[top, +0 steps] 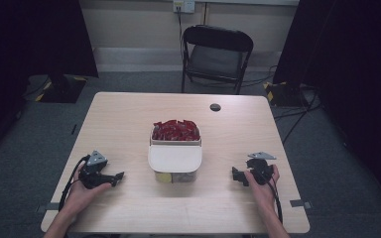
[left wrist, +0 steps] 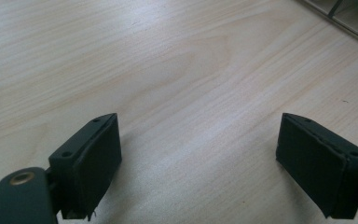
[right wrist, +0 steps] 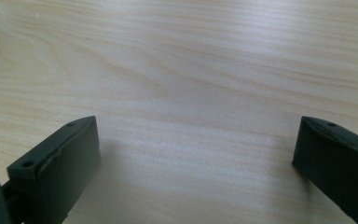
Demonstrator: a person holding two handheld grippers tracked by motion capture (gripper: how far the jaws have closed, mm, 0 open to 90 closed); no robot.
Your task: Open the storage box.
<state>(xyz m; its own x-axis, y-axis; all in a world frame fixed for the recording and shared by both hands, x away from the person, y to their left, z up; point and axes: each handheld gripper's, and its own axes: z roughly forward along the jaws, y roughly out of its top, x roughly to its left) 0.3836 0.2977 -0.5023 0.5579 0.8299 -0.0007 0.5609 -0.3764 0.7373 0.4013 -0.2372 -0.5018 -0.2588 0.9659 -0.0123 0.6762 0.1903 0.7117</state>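
Note:
A clear container (top: 175, 144) stands at the middle of the wooden table (top: 129, 119). Its far half is heaped with red packets (top: 175, 130). A white lid (top: 174, 158) covers the near half, with something yellowish showing through the front wall. My left gripper (top: 120, 175) rests on the table to the left of the container, held by a hand, jaws open and pointing right with bare wood between the pads (left wrist: 98, 163). My right gripper (top: 233, 175) rests to the right of the container, jaws open and pointing left, bare wood between its pads (right wrist: 70, 168).
A small dark round hole (top: 215, 107) sits near the table's far edge. A black folding chair (top: 216, 55) stands behind the table. Dark curtains hang at both sides, and cables lie on the floor at the right.

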